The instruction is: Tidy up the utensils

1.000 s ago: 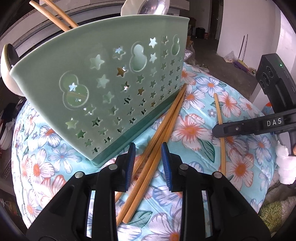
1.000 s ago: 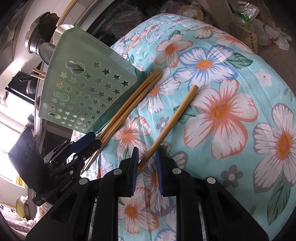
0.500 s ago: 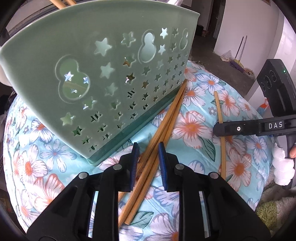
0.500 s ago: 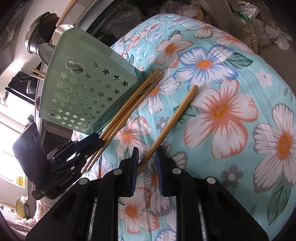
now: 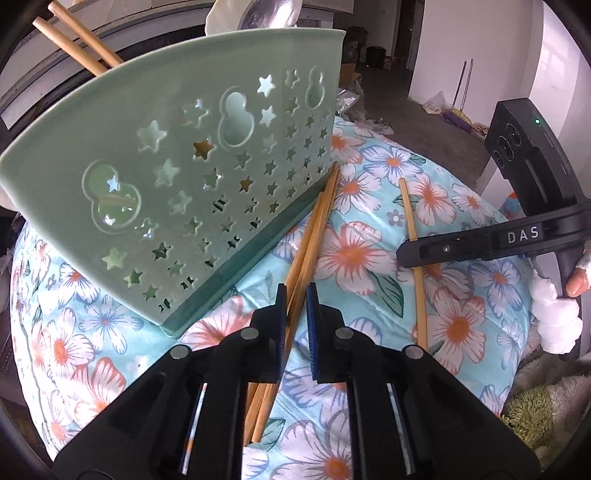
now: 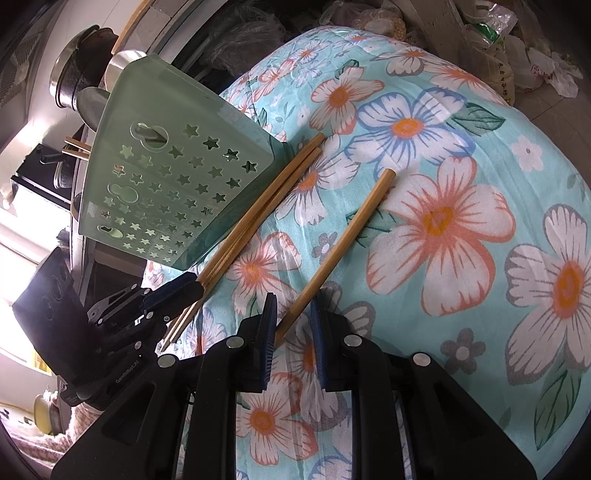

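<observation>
A green utensil holder (image 5: 192,177) with star cut-outs stands on the floral cloth; it also shows in the right wrist view (image 6: 162,184). It holds chopsticks (image 5: 77,35) and spoons (image 5: 269,14). Several bamboo chopsticks (image 5: 314,236) lie bundled along its base, also in the right wrist view (image 6: 258,210). My left gripper (image 5: 296,295) has narrowed around this bundle near its lower end. A single chopstick (image 6: 343,243) lies apart on the cloth, also in the left wrist view (image 5: 413,243). My right gripper (image 6: 293,308) straddles its near end, jaws narrowly apart.
The cloth-covered surface (image 6: 461,221) bulges and drops away at its edges. Pots (image 6: 74,85) stand behind the holder. Bags (image 6: 491,44) lie on the floor beyond the cloth. A fluffy green mat (image 5: 535,410) lies at the lower right.
My left gripper has narrowed its jaws around the chopstick bundle, and its view of the holder has shifted. My right gripper has stayed over the single chopstick's end.
</observation>
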Available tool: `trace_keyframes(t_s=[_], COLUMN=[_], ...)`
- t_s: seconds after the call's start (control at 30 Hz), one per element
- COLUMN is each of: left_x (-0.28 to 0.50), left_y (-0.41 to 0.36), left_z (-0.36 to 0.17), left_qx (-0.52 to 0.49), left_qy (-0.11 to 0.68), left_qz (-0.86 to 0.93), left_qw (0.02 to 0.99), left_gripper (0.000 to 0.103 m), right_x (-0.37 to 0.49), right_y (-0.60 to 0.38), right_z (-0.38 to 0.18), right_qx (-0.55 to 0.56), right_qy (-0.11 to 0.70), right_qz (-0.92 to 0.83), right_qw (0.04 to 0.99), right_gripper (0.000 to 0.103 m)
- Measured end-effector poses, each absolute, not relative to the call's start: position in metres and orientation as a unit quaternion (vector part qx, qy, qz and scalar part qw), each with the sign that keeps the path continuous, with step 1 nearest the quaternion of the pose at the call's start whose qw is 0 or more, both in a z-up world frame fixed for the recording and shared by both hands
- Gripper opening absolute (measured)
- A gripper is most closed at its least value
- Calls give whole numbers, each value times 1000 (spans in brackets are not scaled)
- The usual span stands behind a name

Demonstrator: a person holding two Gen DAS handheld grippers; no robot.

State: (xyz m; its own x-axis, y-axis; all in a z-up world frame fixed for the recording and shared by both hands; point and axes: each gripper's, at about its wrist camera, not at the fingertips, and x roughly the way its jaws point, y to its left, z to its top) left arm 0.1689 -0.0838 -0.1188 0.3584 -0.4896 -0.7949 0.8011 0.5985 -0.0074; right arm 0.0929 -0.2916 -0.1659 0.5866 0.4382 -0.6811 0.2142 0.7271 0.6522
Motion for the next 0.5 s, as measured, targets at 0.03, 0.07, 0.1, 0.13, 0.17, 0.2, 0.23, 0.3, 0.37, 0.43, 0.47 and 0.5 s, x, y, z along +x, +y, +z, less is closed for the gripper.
trace_keyframes(t_s=[0.03, 0.07, 0.1, 0.13, 0.17, 0.2, 0.23, 0.3, 0.37, 0.43, 0.47, 0.5], left_x=[167, 164, 161, 158, 155, 152, 149, 145, 141, 137, 136, 135], left_y=[-84, -85, -86, -86, -87, -88, -89, -90, -91, -92, -93, -93], left_z=[-117, -114, -112, -110, -109, -109, -109, -113, -118, -123, -125, -126], left_qx=[196, 196, 196, 196, 196, 197, 197, 197, 197, 202, 204, 204], left_qy=[396, 394, 392, 392, 393, 395, 399, 411, 424, 435, 439, 442], left_qz=[-405, -408, -411, -413, -416, -419, -420, -421, -424, -424, -424, -424], left_qw=[801, 800, 799, 798, 796, 793, 791, 784, 776, 768, 766, 764], left_gripper=[8, 8, 7, 7, 6, 6, 5, 5, 5, 5, 5, 5], right_x=[93, 93, 93, 93, 93, 93, 93, 93, 93, 93, 92, 91], right_y=[-292, -291, -292, -292, -291, -291, -292, -291, -291, -290, -290, -291], right_z=[-166, -166, -166, -166, -166, -166, -166, -165, -164, -163, -163, -163], right_qx=[363, 363, 363, 363, 363, 363, 362, 361, 358, 357, 358, 360], right_qy=[449, 449, 449, 449, 449, 449, 449, 449, 450, 452, 453, 455], right_qz=[69, 69, 69, 69, 69, 69, 69, 68, 68, 68, 69, 69], right_qw=[813, 813, 813, 813, 813, 814, 814, 814, 815, 814, 813, 811], right_gripper=[18, 18, 18, 18, 18, 18, 17, 17, 17, 18, 18, 18])
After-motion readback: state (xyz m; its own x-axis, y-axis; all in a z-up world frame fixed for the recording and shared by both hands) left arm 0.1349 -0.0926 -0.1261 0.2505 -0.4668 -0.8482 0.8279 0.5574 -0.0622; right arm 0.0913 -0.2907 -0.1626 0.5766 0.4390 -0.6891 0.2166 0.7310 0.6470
